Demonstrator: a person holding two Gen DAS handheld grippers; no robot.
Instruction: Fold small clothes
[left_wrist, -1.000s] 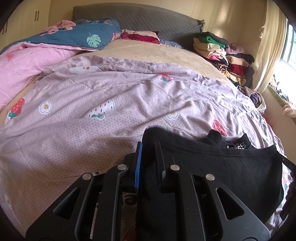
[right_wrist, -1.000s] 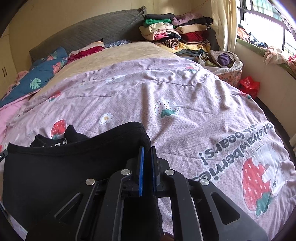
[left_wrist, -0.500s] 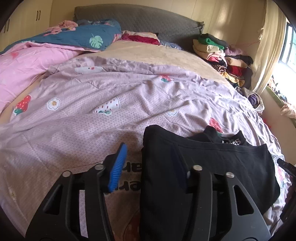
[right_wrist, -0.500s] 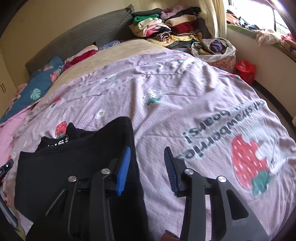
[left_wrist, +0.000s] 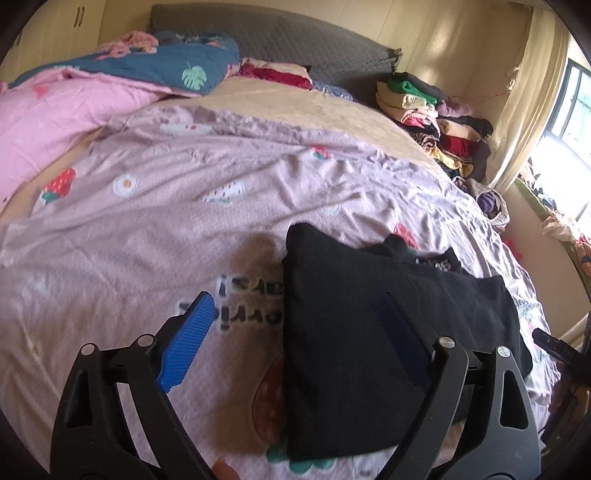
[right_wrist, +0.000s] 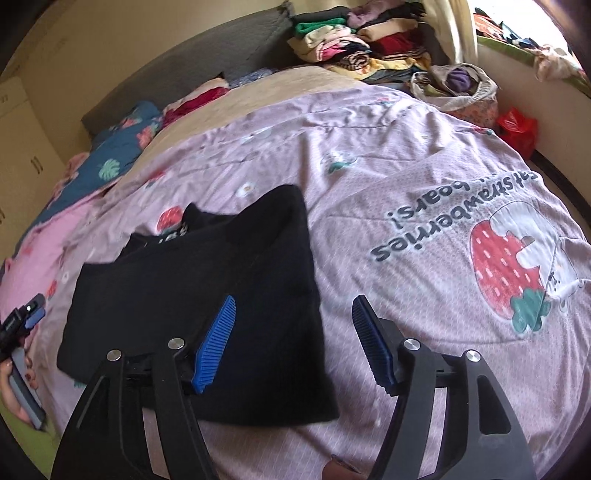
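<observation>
- Your left hand-held gripper (left_wrist: 295, 343) has its jaws far apart and they are opening more; nothing is pressed between its blue pads (left_wrist: 186, 345).
- The left edge of the black garment (left_wrist: 388, 332) lies under the gap between these jaws, free on the bed; the right pad stands over the black cloth and the left pad over the bare cover.
- Your right hand-held gripper (right_wrist: 293, 341) is also apart and its jaws are opening; no pad touches the cloth.
- In the right wrist view, the right edge of the black garment (right_wrist: 207, 295) lies below the left pad, and the right pad stands over the bed cover.
- The garment is folded into a flat, almost square shape, near you on the bed, with a collar part with white letters showing at its far side.
- It rests on the pink bed cover (right_wrist: 406, 166) printed with strawberries and dark words.
- At the far left edge of the right wrist view you see your other gripper (right_wrist: 22, 323) and fingers of the hand (right_wrist: 14, 380) that holds it.
- Farther, at the head of the bed, there are a blue leaf-pattern quilt (left_wrist: 159, 66) and a pink one to the left.
- At the far right, a pile of folded clothes (left_wrist: 432, 114) lies beside the curtain.
- A red bag (right_wrist: 517, 127) stands on the floor at the right side of the bed.
</observation>
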